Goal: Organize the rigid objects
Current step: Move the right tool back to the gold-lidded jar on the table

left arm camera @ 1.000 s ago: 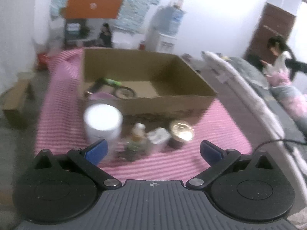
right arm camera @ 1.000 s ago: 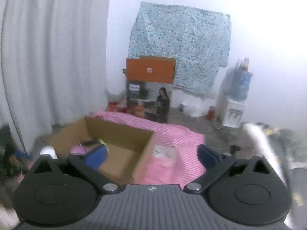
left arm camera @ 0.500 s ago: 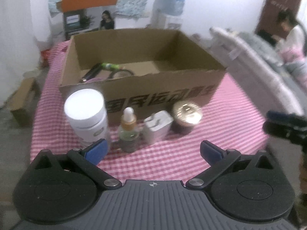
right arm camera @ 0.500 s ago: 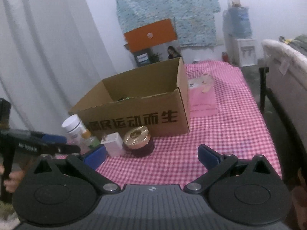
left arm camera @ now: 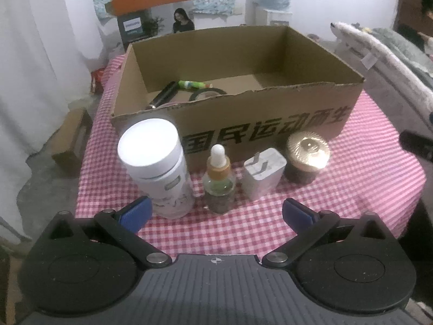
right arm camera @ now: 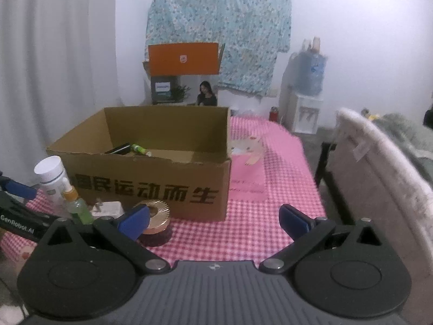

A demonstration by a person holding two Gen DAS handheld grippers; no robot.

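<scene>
An open cardboard box (left arm camera: 270, 132) stands on the pink checked table; a black tube, a green tube and a tape roll lie inside. In front of it stand a white-lidded jar (left arm camera: 159, 168), a dropper bottle (left arm camera: 219, 181), a white charger plug (left arm camera: 263, 173) and a gold-lidded jar (left arm camera: 307, 158). My left gripper (left arm camera: 216, 214) is open and empty, just short of the dropper bottle. My right gripper (right arm camera: 213, 219) is open and empty, to the right of the gold-lidded jar (right arm camera: 154, 222), facing the box (right arm camera: 151, 187).
A pink tissue pack (right arm camera: 249, 168) lies on the table right of the box. A padded bed or sofa edge (right arm camera: 379, 178) runs along the right. The left gripper's body (right arm camera: 16, 214) shows at the left of the right wrist view. A small wooden stool (left arm camera: 70, 140) stands left.
Both grippers have moved closer to the table front. The left now sits right before the row of objects. The right has swung back to face the box. Both stay open.
</scene>
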